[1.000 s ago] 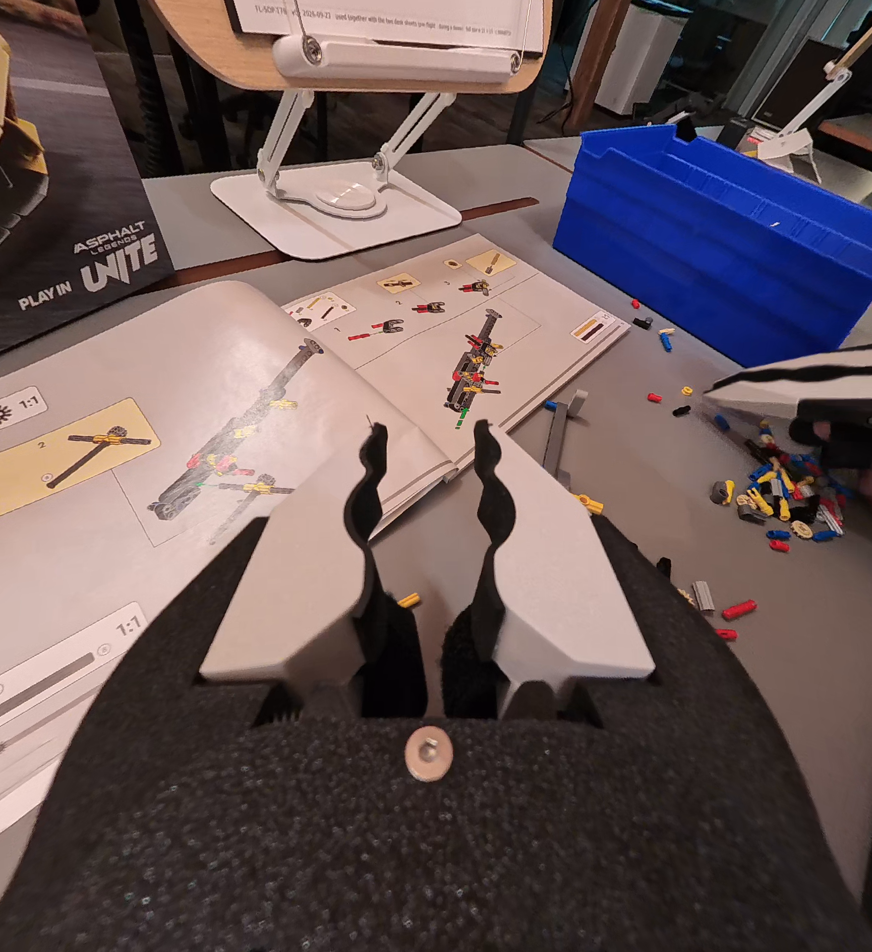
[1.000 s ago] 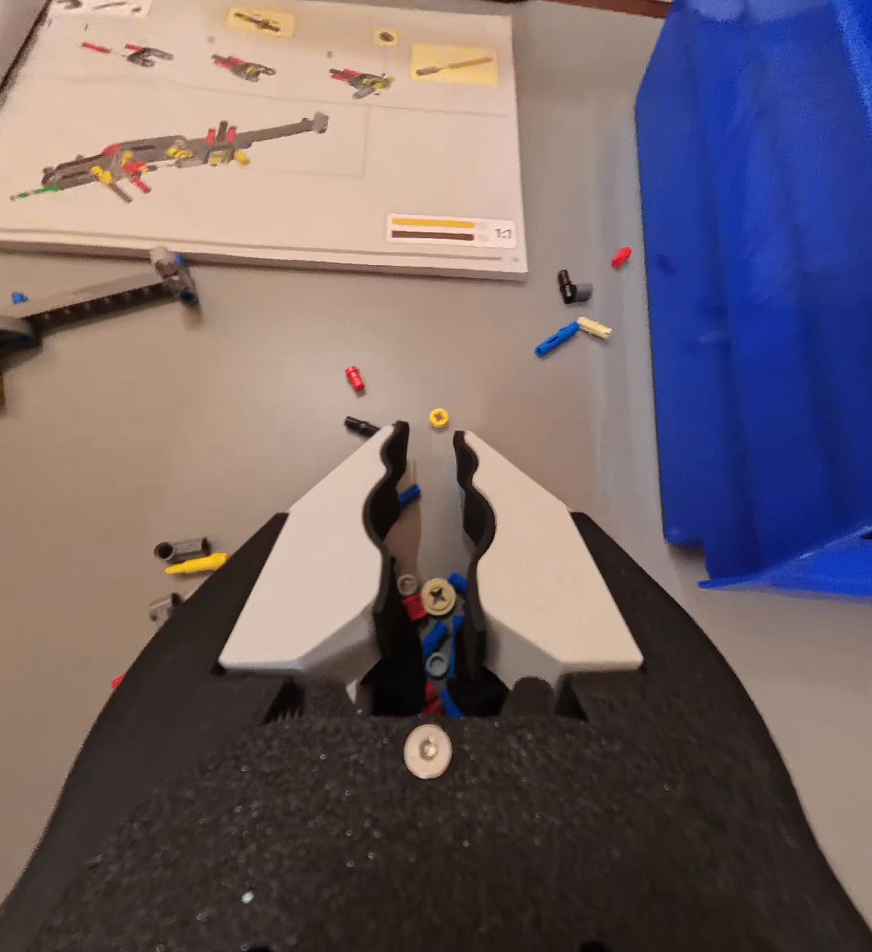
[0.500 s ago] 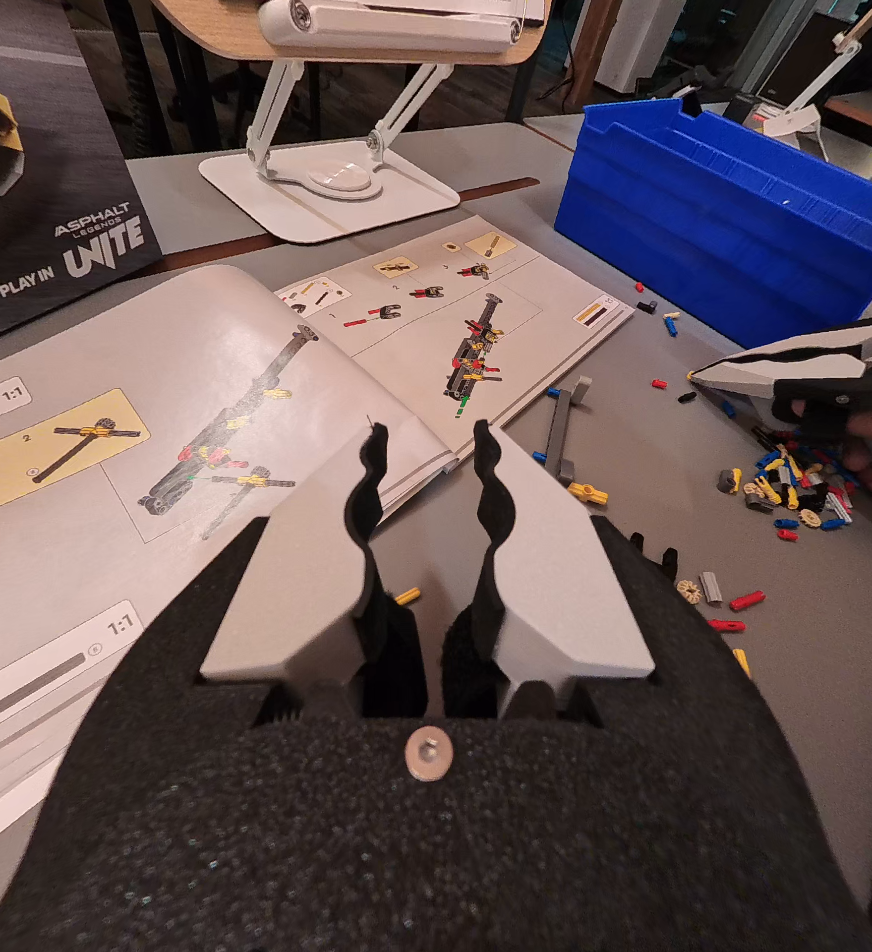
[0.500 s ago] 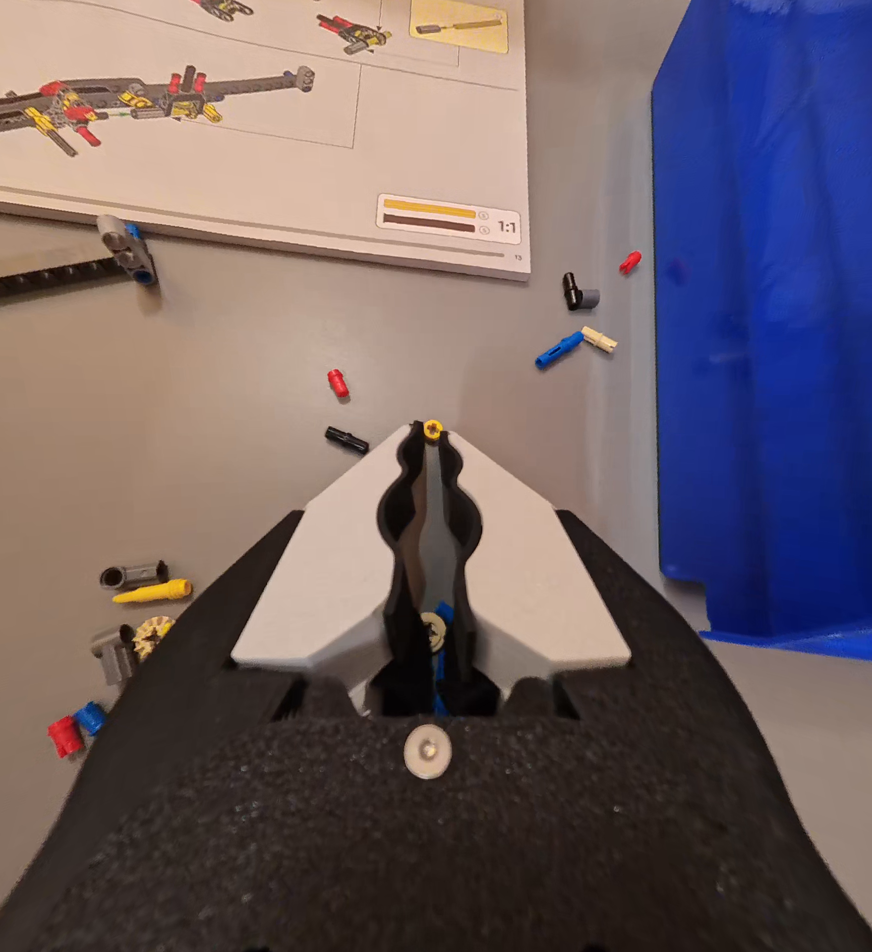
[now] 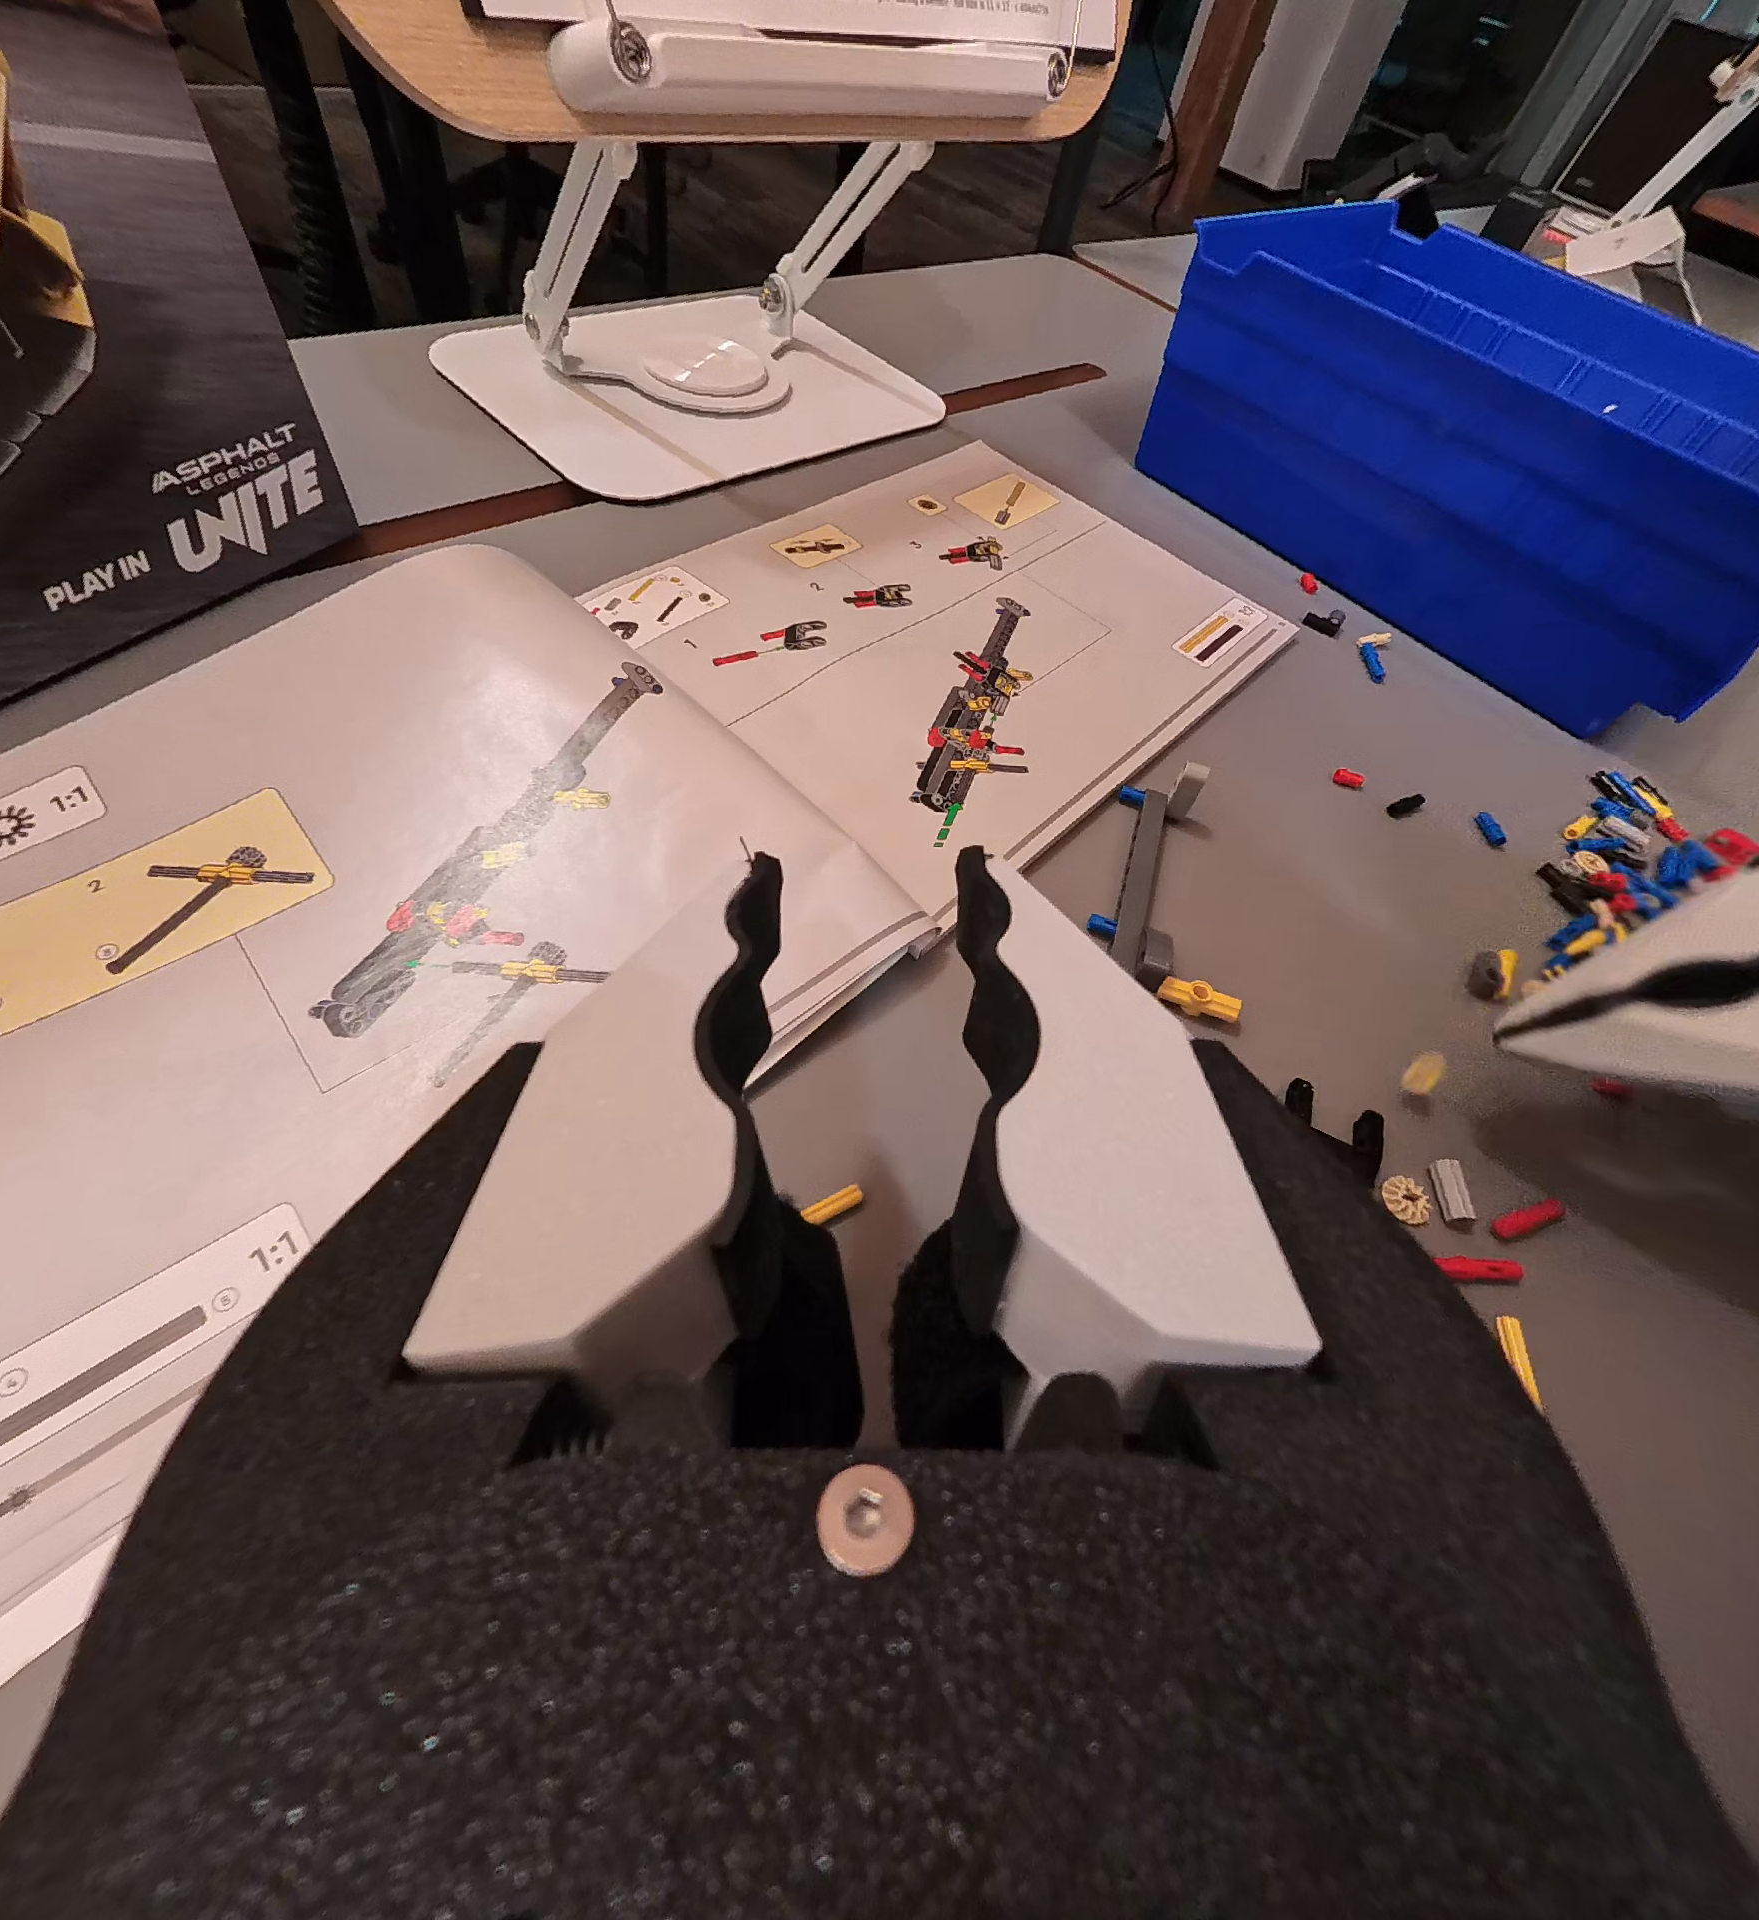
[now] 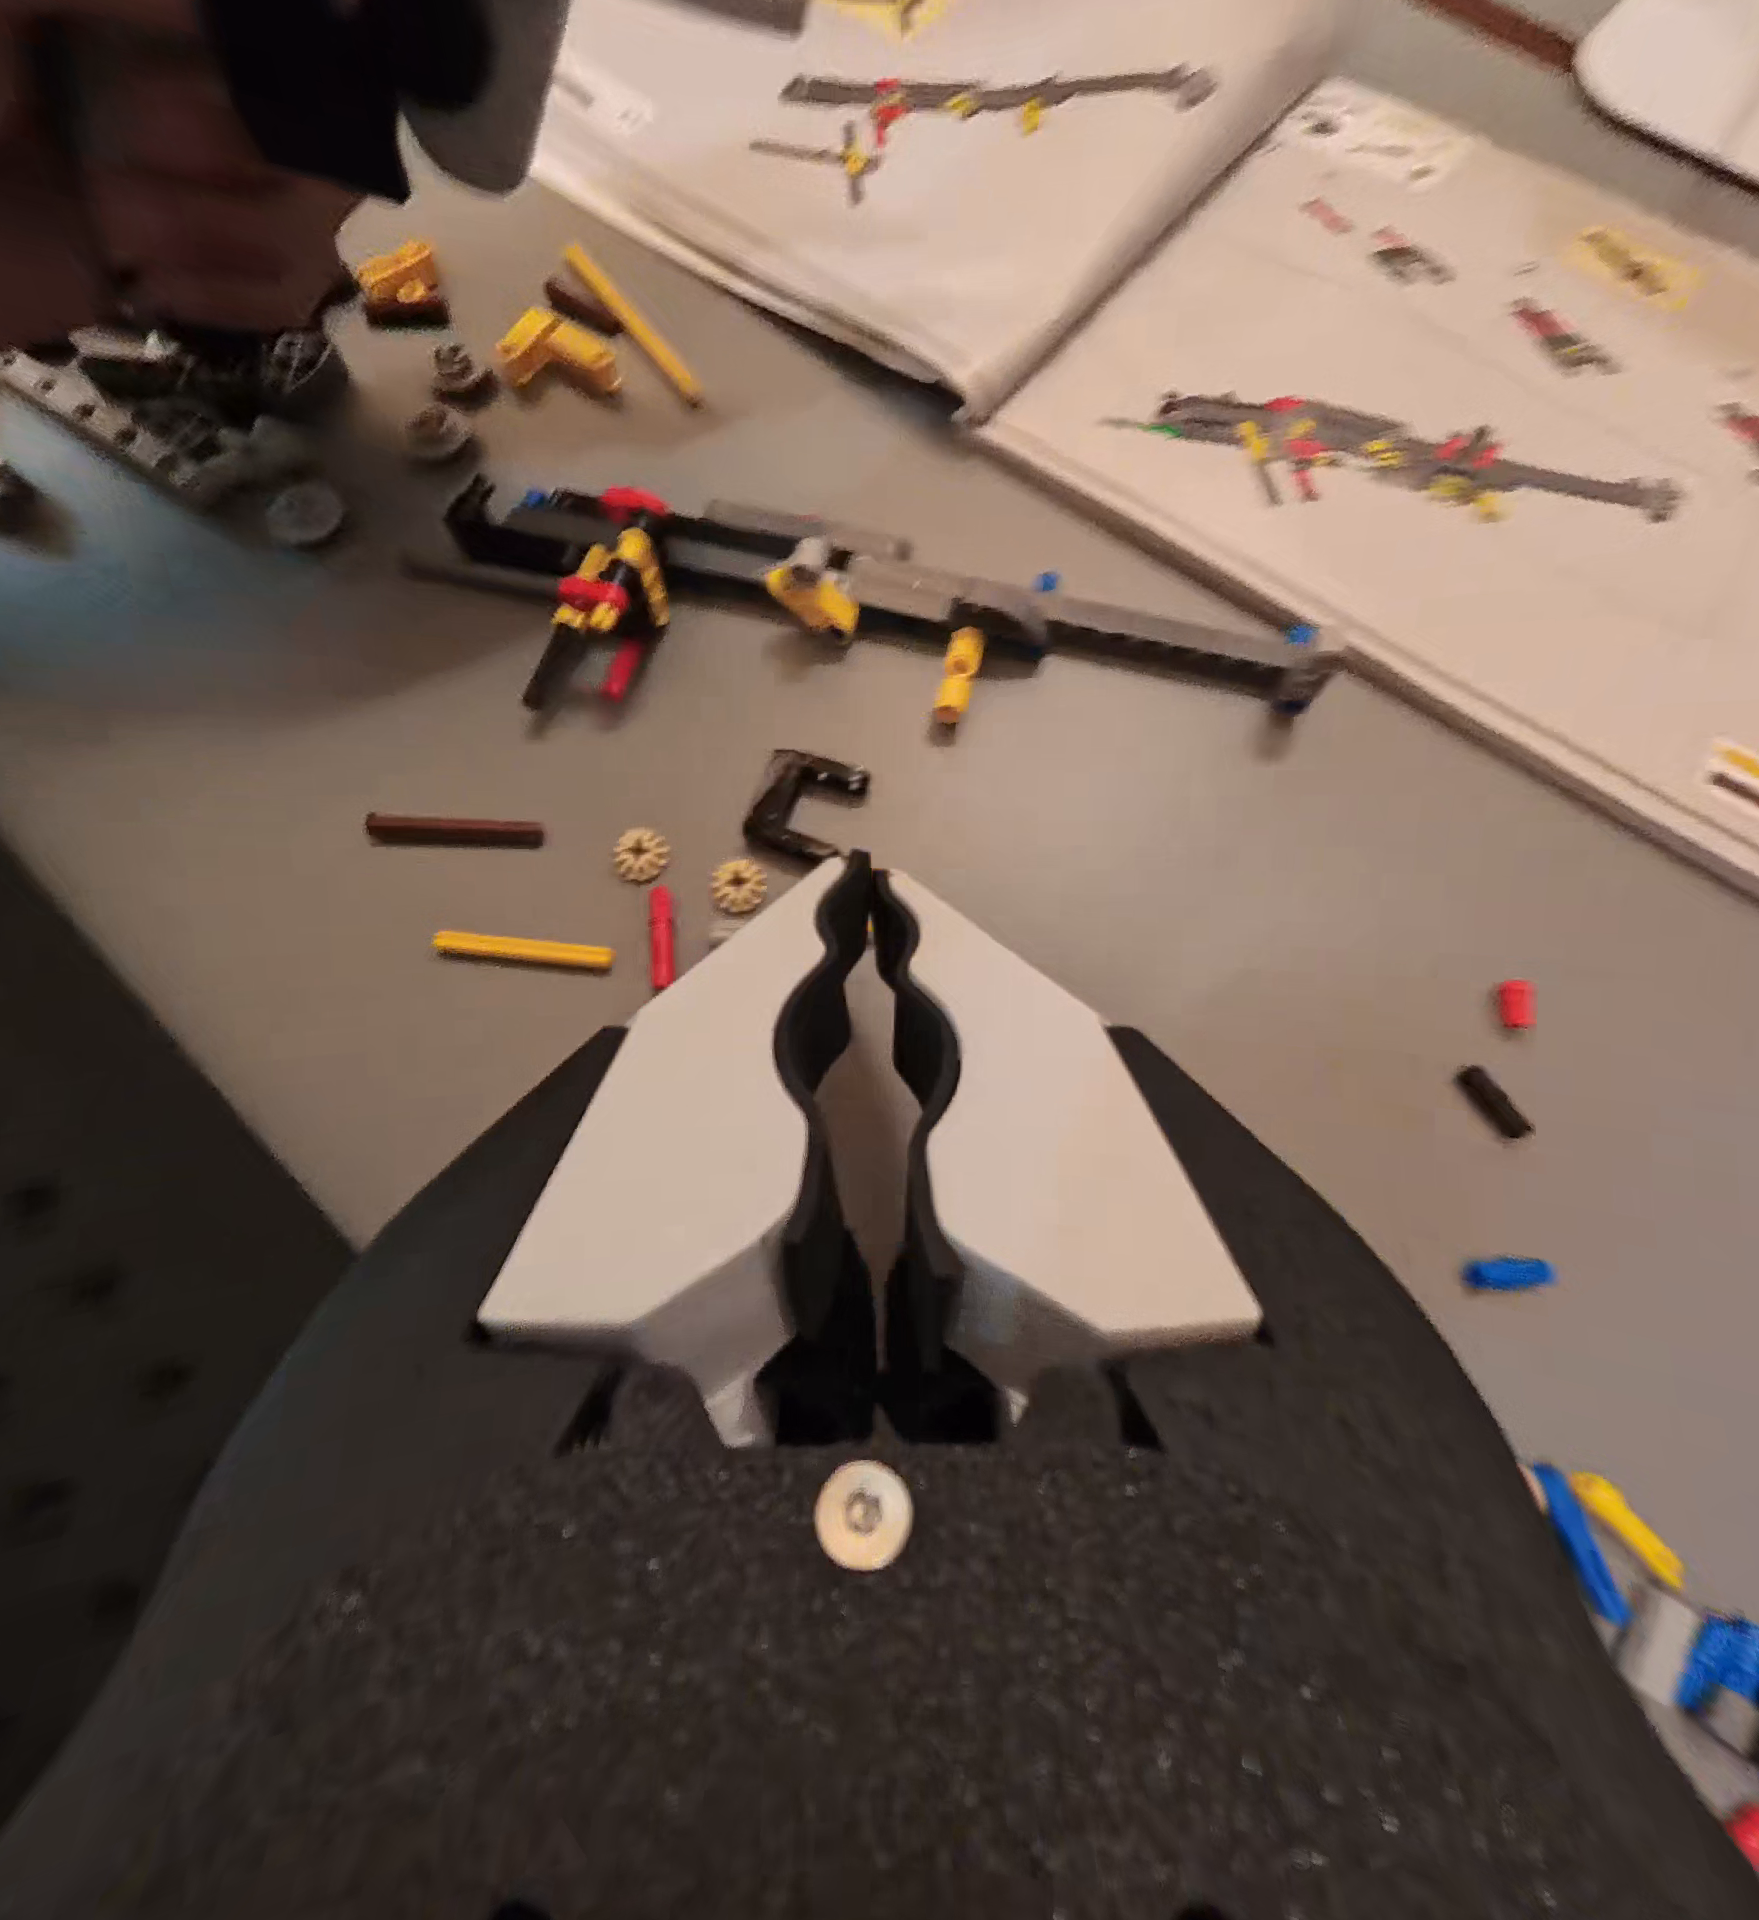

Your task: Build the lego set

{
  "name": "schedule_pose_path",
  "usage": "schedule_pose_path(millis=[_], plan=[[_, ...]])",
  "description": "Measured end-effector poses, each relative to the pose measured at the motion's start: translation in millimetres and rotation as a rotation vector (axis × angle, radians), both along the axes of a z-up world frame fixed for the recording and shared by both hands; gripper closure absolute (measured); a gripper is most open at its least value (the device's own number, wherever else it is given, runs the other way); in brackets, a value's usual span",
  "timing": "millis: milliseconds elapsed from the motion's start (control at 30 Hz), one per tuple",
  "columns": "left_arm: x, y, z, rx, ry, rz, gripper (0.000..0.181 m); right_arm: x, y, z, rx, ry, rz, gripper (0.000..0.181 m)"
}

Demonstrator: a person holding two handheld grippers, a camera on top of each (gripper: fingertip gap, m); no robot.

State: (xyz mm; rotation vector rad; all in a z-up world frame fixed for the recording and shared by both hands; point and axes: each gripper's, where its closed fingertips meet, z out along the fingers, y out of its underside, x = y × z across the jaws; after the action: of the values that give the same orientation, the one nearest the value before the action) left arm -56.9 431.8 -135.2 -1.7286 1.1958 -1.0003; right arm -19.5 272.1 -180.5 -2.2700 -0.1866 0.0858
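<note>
Grey surface, middle: partly built beam assembly [image 6: 958,613] lies beside the instruction booklet [image 6: 1477,312]. Left gripper [image 5: 867,860] jaws spread, empty. Right gripper [image 6: 859,868] jaws pressed together, contents indiscernible. Risk: a tip-pinched piece could slip out among the loose pins [image 6: 1493,1103].

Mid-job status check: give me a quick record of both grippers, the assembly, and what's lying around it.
left gripper: open, empty, above the near edge of the instruction booklet
right gripper: shut; any held piece cannot be made out
beam assembly: partly built, flat on the table beside the booklet
black C-shaped piece: on the table just ahead of the right gripper's tips
tan gears: two, beside the C-shaped piece
loose pieces pile: near the blue bin
</note>
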Motion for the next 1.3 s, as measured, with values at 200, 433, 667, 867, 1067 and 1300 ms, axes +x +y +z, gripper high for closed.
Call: schedule_pose_path(millis=[200,433,667,867,1067,1300], plan=[[-1,-1,5,0.031,-0.005,0.003,0.149,1,-2,-24,-0.075,-0.088,-0.017,0.181],[-1,-2,8,0.048,-0.007,0.007,0.149,12,-31,-9,-0.089,-0.018,-0.027,0.171],[0,-4,7,0.101,0.021,0.006,0.149,-79,-57,-11,-0.151,0.150,0.320,0.161],[2,-7,8,0.177,0.040,0.002,0.149,-96,-59,-21,-0.196,0.040,0.435,0.162],[3,-9,14,0.197,0.020,0.004,0.150,-98,-59,-22,-0.211,0.011,0.578,0.167],[2,-8,19,0.232,0.017,0.014,0.150,-92,-64,-25,-0.154,-0.101,0.803,0.167]])
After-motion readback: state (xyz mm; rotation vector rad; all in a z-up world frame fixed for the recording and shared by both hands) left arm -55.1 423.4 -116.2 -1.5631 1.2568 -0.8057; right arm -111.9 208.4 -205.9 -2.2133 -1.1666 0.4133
